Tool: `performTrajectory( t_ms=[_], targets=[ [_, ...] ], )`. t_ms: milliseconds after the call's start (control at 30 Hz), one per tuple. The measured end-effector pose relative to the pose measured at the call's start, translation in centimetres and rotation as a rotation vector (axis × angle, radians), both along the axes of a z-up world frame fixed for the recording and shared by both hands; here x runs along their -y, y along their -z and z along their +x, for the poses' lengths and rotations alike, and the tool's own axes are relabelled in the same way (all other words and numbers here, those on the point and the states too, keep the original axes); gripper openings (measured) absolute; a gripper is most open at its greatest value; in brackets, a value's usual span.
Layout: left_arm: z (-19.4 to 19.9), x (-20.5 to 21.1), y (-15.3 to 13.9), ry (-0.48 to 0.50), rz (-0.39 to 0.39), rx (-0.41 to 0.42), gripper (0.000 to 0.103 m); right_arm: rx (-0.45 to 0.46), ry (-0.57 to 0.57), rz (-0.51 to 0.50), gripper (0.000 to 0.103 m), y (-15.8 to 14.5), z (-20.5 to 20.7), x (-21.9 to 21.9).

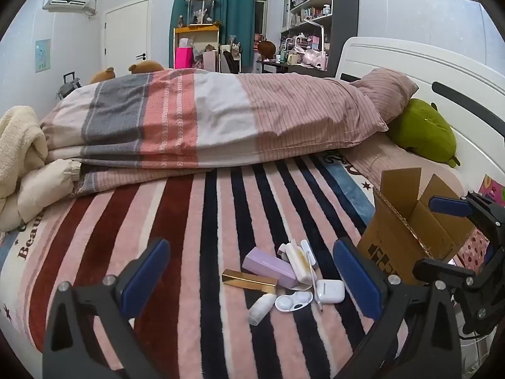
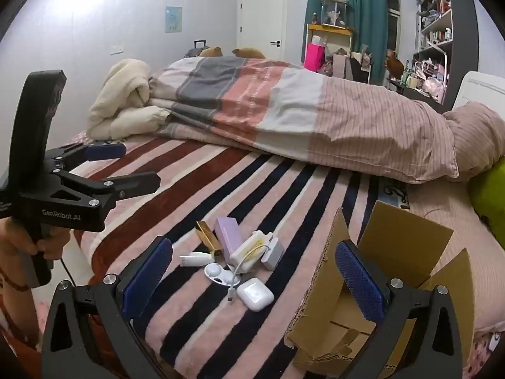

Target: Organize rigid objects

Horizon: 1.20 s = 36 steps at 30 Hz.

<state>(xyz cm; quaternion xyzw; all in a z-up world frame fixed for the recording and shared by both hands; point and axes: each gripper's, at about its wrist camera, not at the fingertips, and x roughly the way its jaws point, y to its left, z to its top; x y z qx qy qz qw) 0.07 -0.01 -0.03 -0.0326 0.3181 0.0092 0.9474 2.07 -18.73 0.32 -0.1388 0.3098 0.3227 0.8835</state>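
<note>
Here, my left claw [image 1: 252, 278] and right claw [image 2: 254, 276] both gape wide, holding nothing, above small items beside the cardboard box [image 2: 394, 252] on the striped blanket [image 1: 189, 221].

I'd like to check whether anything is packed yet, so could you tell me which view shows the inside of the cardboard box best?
The right wrist view: the cardboard box lies close, open toward the camera, its bottom flaps visible, nothing seen inside. The left wrist view shows the box from farther away and more side-on, with little of its interior.
</note>
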Motion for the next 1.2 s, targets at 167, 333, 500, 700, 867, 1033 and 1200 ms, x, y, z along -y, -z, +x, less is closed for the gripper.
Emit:
performTrajectory(
  t_ms=[167, 333, 500, 700, 867, 1033, 1200],
  targets=[
    [0.0, 0.0, 0.0, 0.0, -0.005, 0.004, 0.103, 0.001, 0.009, 0.037, 0.103, -0.1, 0.3, 0.7],
    [-0.1, 0.1, -0.1, 0.002, -0.004, 0.008, 0.103, -0.022, 0.012, 0.055, 0.103, -0.4, 0.4, 1.3],
    [-0.5, 0.2, -0.1, 0.002, -0.005, 0.008, 0.103, -0.034, 0.006, 0.07, 0.103, -0.3, 0.0, 1.3],
    [-0.8, 0.5, 0.0, 0.004, -0.008, 0.007, 0.103, -0.038, -0.003, 0.077, 0.103, 0.0, 0.0, 1.3],
    [-1.0, 0.7, -0.3, 0.009, 0.003, 0.014, 0.103, -0.052, 0.0, 0.089, 0.102, 0.2, -0.1, 1.4],
    [-1.0, 0.5, -0.4, 0.011, -0.007, 0.014, 0.103, -0.054, -0.002, 0.092, 0.102, 0.2, -0.2, 1.5],
    [-1.0, 0.5, -0.4, 0.012, -0.008, 0.014, 0.103, -0.052, 0.0, 0.093, 0.102, 0.2, -0.3, 1.5]
  ],
)
